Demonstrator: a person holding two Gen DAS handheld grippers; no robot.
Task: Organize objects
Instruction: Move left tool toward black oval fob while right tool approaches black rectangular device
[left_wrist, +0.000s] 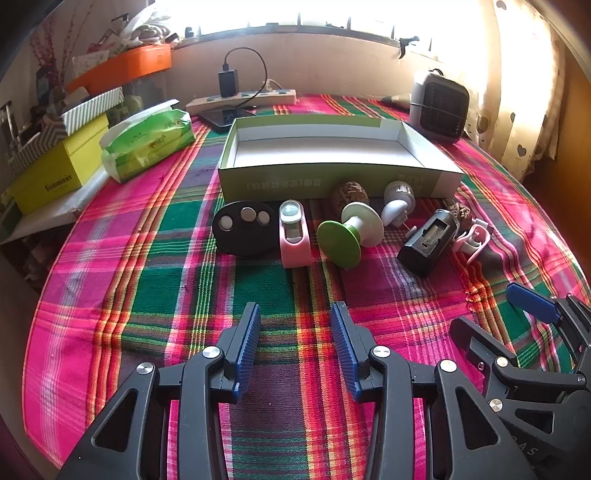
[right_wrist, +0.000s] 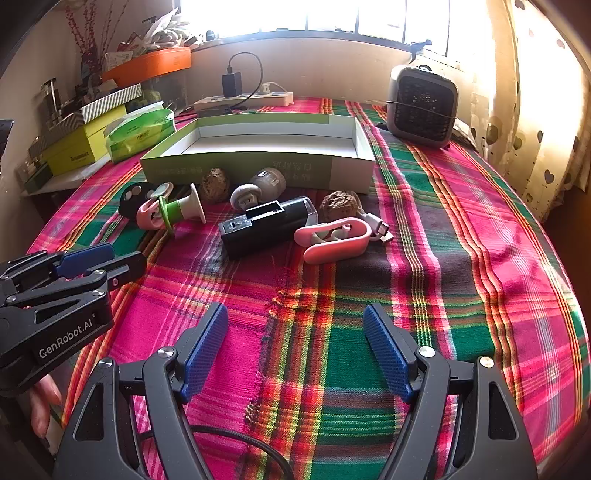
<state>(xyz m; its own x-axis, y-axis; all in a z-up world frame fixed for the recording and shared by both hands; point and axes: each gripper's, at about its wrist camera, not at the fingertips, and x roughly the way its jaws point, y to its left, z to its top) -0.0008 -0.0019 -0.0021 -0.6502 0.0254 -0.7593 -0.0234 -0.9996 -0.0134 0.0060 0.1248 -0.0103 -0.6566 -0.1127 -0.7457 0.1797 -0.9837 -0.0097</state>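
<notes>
Left wrist view, left to right: a glossy black oval holder (left_wrist: 245, 229) with three round discs, a pink rounded clip (left_wrist: 294, 236), a green-and-white spool (left_wrist: 349, 232), a black boxy device (left_wrist: 428, 242), all in a row on the plaid-cloth bench (left_wrist: 147, 295) before the shallow cardboard tray (left_wrist: 332, 177). Left gripper (left_wrist: 295, 343) and right gripper (right_wrist: 295, 347) hover spread, empty.

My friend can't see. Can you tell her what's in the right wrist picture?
The open right gripper hovers empty over a bright plaid tablecloth. Ahead, small items like a black device and pink clip lie before an empty green box.
</notes>
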